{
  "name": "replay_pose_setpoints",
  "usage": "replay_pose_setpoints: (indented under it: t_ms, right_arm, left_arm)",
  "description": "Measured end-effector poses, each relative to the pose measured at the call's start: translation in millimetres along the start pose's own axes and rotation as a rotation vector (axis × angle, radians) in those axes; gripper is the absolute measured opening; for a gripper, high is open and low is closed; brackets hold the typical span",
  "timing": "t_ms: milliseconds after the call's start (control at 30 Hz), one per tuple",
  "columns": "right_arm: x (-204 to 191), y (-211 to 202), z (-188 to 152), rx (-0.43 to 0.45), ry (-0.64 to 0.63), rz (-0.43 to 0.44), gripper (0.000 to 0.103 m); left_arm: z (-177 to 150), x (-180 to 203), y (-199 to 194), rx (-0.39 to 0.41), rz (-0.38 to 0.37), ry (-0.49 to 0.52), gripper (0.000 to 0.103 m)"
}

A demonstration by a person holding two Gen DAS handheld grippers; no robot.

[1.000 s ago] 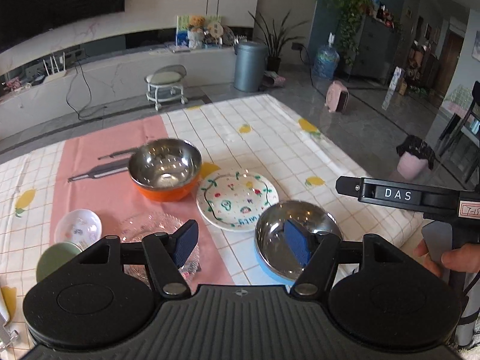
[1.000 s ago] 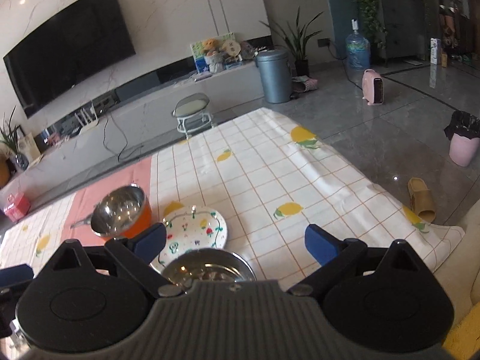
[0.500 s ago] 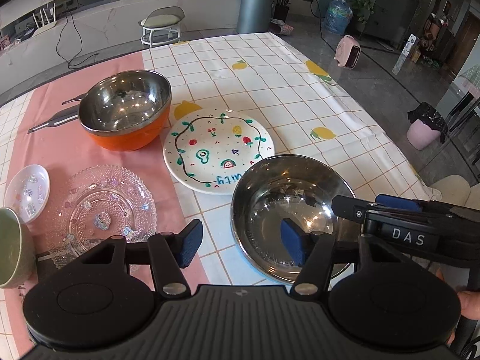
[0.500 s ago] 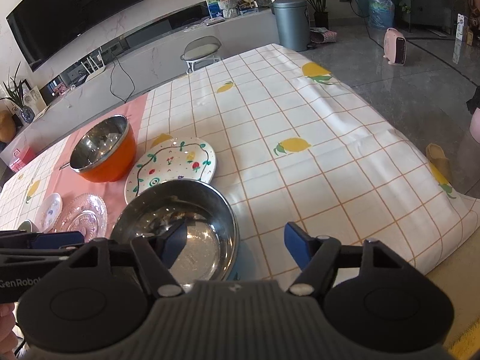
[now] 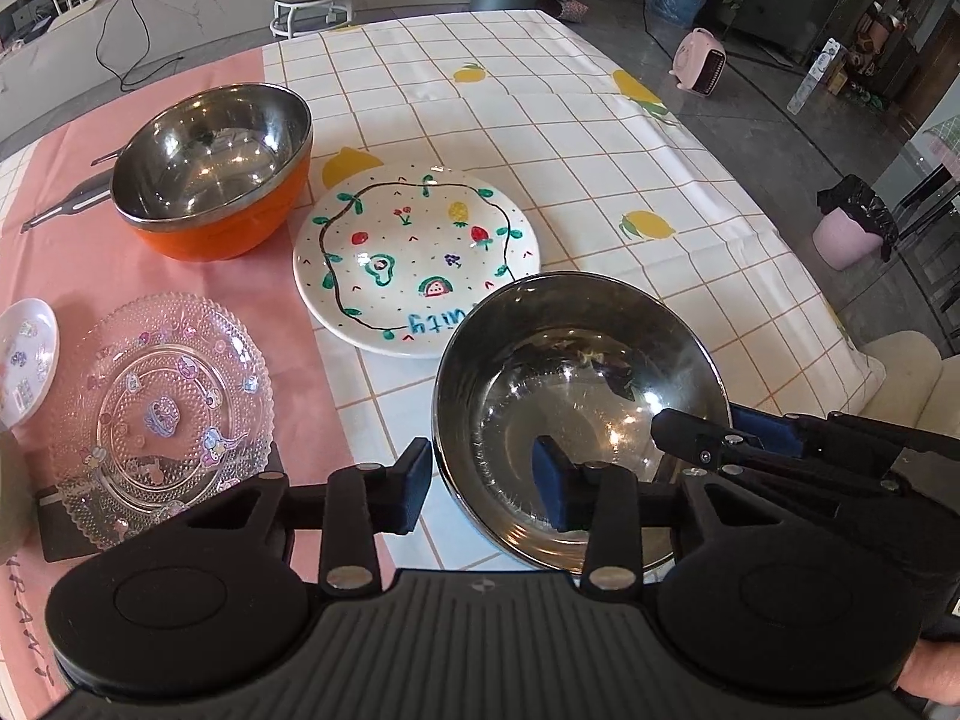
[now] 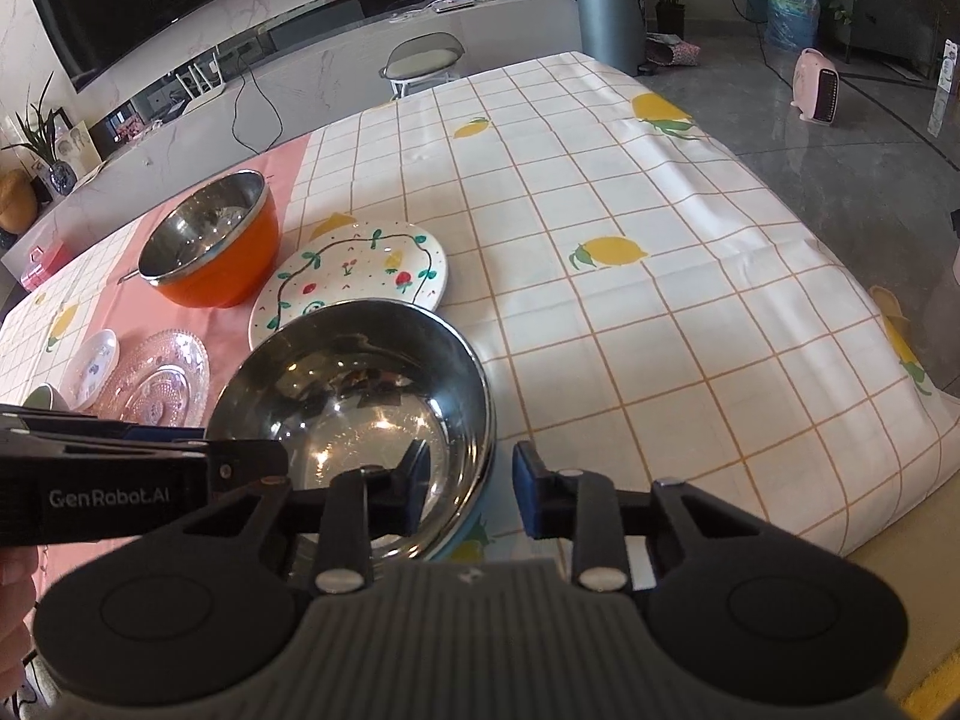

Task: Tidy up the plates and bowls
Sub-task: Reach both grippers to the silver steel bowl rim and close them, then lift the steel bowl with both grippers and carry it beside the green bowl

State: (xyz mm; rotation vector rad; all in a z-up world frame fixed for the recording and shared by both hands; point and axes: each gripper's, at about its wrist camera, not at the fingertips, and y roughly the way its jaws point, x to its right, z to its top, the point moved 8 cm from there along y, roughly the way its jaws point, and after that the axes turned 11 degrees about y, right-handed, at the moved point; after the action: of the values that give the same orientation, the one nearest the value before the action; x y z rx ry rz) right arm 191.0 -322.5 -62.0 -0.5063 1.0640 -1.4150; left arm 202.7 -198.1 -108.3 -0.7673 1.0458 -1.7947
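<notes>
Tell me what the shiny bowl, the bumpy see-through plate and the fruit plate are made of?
Shiny bowl: looks like polished steel, since it mirrors the room and lights. Bumpy plate: probably clear pressed glass, maybe plastic; the pink cloth shows through its beads. Fruit plate: likely glazed ceramic, glossy white with painted fruit.

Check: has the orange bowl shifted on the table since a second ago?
No. The orange bowl sits beside the painted plate on the pink cloth's edge, as before.

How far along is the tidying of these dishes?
Barely begun. Nothing is stacked: the orange bowl, painted plate and glass plate lie apart. Both the left gripper and right gripper have just been closing across the steel bowl's rim. Everything remains.
</notes>
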Motion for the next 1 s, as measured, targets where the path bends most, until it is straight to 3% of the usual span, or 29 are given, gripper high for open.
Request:
replay_pose_setpoints:
  t_ms: [67,200,367,633,1000]
  right_arm:
    - [-1,2,-1,-0.008,-0.010,-0.008,0.024]
    - [-2,4,-3,-0.011,-0.029,-0.034,0.014]
    - [-3,3,-3,0.001,-0.040,-0.037,0.013]
    - [-8,-14,0,0.042,-0.023,0.016,0.012]
    - [-58,-63,4,0.108,-0.020,0.215,0.012]
  left_arm:
    - [0,-1,3,-0.007,0.006,-0.008,0.040]
    - [-1,-3,7,-0.010,0.070,0.010,0.011]
    - [-2,-6,4,-0.027,0.069,0.011,0.011]
    - [-4,-9,-22,0.010,0.075,0.009,0.011]
    - [-17,-42,-101,0.093,0.111,-0.041,0.011]
